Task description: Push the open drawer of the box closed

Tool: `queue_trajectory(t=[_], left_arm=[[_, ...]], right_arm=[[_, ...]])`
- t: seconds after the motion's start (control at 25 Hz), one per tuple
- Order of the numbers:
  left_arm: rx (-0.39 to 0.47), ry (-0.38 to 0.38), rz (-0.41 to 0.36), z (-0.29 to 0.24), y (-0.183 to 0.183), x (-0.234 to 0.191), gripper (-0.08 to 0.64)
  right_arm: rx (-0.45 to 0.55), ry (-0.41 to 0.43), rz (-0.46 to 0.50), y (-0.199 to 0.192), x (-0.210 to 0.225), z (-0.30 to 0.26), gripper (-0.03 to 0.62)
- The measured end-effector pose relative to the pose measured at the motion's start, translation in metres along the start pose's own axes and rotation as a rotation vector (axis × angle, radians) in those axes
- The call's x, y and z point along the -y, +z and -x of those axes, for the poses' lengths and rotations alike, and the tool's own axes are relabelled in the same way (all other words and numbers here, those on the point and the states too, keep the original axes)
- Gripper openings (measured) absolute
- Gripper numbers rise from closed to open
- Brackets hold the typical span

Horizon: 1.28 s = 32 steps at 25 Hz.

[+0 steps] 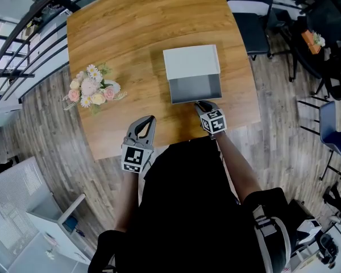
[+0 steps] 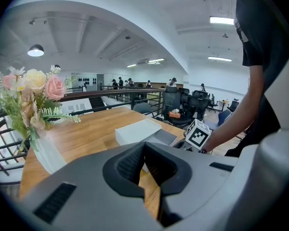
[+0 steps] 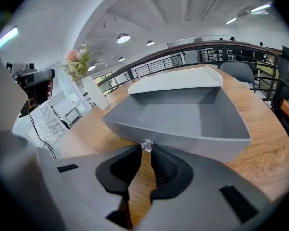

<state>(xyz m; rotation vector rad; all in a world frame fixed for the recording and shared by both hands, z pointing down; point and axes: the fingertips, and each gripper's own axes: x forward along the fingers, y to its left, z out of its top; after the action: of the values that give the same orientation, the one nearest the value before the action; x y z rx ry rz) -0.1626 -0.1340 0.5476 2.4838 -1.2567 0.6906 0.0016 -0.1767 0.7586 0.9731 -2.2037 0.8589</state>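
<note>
Head view: right claw (image 1: 201, 104) at drawer knob (image 3: 146, 146)

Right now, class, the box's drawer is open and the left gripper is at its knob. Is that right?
No: the right gripper is at the knob, as the right gripper view shows; the left gripper is away from the box. The drawer is open.

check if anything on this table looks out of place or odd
Only the drawer: it stands pulled open from the white box, empty. The right gripper has its fingers together at the drawer's small clear knob. Nothing looks spilled or broken; the flowers stand off to the side.
</note>
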Motion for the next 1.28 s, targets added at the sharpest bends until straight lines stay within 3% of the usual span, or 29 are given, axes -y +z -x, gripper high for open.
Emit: queue_trajectory(t=[1.28], left_arm=[[-0.005,0.008,0.020,-0.007,0.003,-0.003,0.021]], right_arm=[[0.010,-0.005,-0.009,0.031,0.015,-0.015,0.080]])
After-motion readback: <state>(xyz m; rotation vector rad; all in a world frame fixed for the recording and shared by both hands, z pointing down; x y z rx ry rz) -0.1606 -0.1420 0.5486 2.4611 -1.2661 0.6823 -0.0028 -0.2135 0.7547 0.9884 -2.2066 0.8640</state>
